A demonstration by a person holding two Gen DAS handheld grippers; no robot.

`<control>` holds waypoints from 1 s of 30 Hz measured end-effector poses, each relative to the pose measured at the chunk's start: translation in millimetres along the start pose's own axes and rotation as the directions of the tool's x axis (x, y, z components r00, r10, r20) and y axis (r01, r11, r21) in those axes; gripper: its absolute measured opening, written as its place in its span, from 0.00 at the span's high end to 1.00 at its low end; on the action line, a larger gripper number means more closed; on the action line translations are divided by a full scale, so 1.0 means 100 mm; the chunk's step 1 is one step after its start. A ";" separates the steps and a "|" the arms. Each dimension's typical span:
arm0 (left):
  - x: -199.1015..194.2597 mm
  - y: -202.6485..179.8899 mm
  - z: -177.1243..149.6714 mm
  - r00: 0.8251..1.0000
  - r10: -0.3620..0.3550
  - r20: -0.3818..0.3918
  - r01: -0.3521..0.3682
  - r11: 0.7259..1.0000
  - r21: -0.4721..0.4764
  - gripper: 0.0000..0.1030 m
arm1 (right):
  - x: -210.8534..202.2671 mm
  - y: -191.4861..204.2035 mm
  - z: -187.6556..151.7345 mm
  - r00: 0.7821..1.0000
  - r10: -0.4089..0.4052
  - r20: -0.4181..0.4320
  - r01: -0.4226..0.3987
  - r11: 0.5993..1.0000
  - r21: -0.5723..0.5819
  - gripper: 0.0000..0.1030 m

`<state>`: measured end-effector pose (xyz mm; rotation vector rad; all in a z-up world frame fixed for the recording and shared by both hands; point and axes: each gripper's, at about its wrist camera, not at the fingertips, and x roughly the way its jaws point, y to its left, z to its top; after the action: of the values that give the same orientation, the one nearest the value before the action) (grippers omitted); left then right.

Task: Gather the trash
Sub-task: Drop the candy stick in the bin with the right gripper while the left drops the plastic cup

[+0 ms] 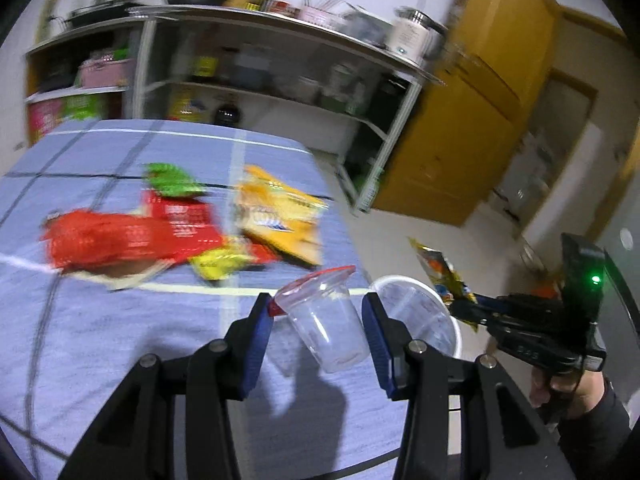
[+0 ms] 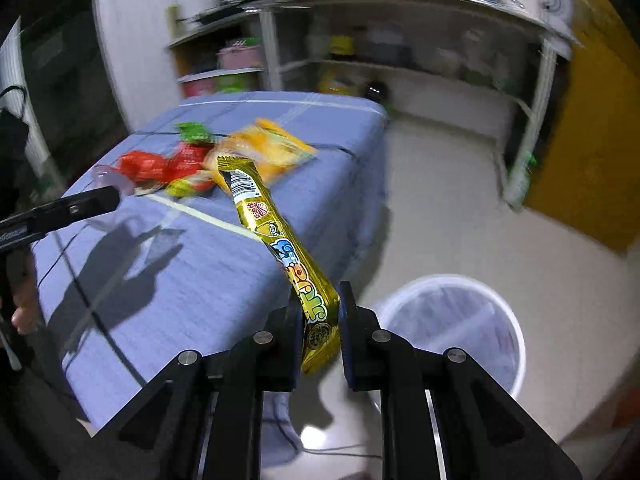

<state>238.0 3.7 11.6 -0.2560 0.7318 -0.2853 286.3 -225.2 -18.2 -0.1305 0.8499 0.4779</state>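
right gripper (image 2: 320,320) clamping gold wrapper (image 2: 276,236), long axis pointing away toward table (image 2: 200,264)

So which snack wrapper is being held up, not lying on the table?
The long gold wrapper, pinched in the right gripper. The red, green and orange wrappers lie on the blue tablecloth.

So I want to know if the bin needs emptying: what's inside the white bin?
The white bin shows a clear liner with no trash visible in what can be seen. In the left view the clear cup and a tool finger cover part of its opening.
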 end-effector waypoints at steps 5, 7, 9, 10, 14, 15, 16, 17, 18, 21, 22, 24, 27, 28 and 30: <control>0.44 -0.63 0.03 0.995 -0.056 -0.082 0.063 0.994 0.089 0.54 | -0.02 -0.62 -0.32 0.997 -0.061 -0.043 0.067 0.983 0.171 0.84; 0.61 -0.83 0.03 0.990 -0.077 -0.117 0.090 0.990 0.109 0.54 | 0.00 -0.81 -0.40 0.995 -0.082 -0.063 0.094 0.974 0.207 0.84; 0.80 -1.02 0.04 0.984 -0.089 -0.157 0.109 0.986 0.126 0.54 | 0.06 -1.01 -0.49 0.991 -0.089 -0.095 0.112 0.959 0.262 0.84; 0.87 -1.10 0.04 0.980 -0.094 -0.174 0.118 0.984 0.130 0.54 | 0.07 -1.05 -0.52 0.990 -0.091 -0.103 0.116 0.955 0.273 0.84; 1.25 -1.34 0.05 0.963 -0.099 -0.252 0.137 0.981 0.138 0.53 | 0.22 -1.30 -0.60 0.982 -0.110 -0.157 0.154 0.940 0.305 0.84; 1.35 -1.38 0.05 0.957 -0.096 -0.273 0.137 0.981 0.137 0.53 | 0.26 -1.34 -0.61 0.979 -0.117 -0.166 0.164 0.937 0.308 0.84; 1.45 -1.42 0.05 0.952 -0.095 -0.291 0.138 0.981 0.133 0.53 | 0.30 -1.37 -0.63 0.977 -0.122 -0.174 0.172 0.935 0.310 0.84; 1.56 -1.46 0.04 0.946 -0.093 -0.312 0.137 0.983 0.125 0.53 | 0.35 -1.43 -0.65 0.974 -0.123 -0.188 0.179 0.930 0.321 0.84; 1.64 -1.49 0.02 0.940 -0.087 -0.329 0.133 0.984 0.121 0.53 | 0.38 -1.47 -0.66 0.974 -0.119 -0.194 0.179 0.926 0.332 0.83; 1.89 -1.54 -0.01 0.930 -0.066 -0.362 0.116 0.986 0.120 0.53 | 0.49 -1.59 -0.70 0.971 -0.106 -0.215 0.179 0.918 0.354 0.82; 1.96 -1.55 -0.02 0.926 -0.062 -0.372 0.113 0.987 0.116 0.53 | 0.52 -1.60 -0.70 0.970 -0.102 -0.220 0.178 0.916 0.360 0.81; 2.06 -1.56 -0.06 0.913 -0.072 -0.401 0.120 0.988 0.095 0.50 | 0.58 -1.66 -0.74 0.969 -0.094 -0.228 0.176 0.912 0.370 0.77; 2.18 -1.56 -0.06 0.911 -0.065 -0.408 0.106 0.991 0.078 0.43 | 0.63 -1.75 -0.79 0.965 -0.106 -0.238 0.192 0.907 0.374 0.65; 2.21 -1.56 -0.05 0.911 -0.067 -0.407 0.106 0.992 0.073 0.43 | 0.63 -1.77 -0.79 0.967 -0.099 -0.237 0.186 0.905 0.382 0.59; 2.25 -1.55 -0.04 0.911 -0.073 -0.406 0.107 0.992 0.060 0.39 | 0.60 -1.81 -0.81 0.968 -0.105 -0.229 0.191 0.899 0.394 0.57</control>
<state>368.6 -218.2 -79.3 -0.1535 1.1165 -0.4634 346.4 -388.6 -130.2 0.1503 1.1158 0.1322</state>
